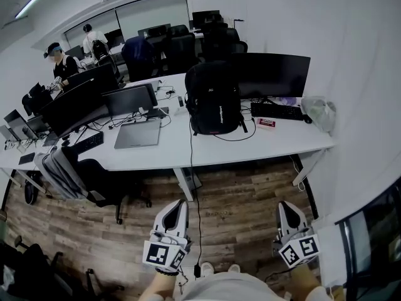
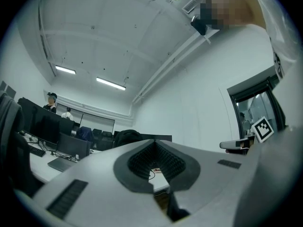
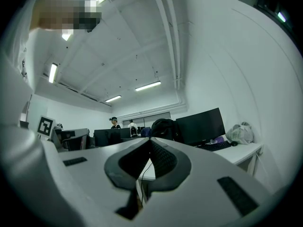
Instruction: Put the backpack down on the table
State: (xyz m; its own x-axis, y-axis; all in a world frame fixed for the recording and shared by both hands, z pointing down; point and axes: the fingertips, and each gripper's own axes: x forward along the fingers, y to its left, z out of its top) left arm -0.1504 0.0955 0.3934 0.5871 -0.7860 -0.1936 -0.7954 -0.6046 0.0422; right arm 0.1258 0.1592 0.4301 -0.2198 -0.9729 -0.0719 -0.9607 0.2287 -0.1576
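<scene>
The black backpack (image 1: 213,99) stands upright on the white table (image 1: 250,146), in front of a dark monitor; it also shows as a dark hump, the backpack (image 2: 124,137) in the left gripper view and the backpack (image 3: 164,127) in the right gripper view. My left gripper (image 1: 178,207) and right gripper (image 1: 287,208) hang low over the wood floor, well short of the table, a step back from it. Both are shut with nothing between their jaws. Neither touches the backpack.
On the table are a monitor (image 1: 269,74), keyboard (image 1: 277,111), a grey bag (image 1: 319,113), a laptop (image 1: 136,133) and cables. An office chair (image 1: 94,174) draped with a garment stands at the left. People sit at far desks. A dark door frame (image 1: 369,243) is at the right.
</scene>
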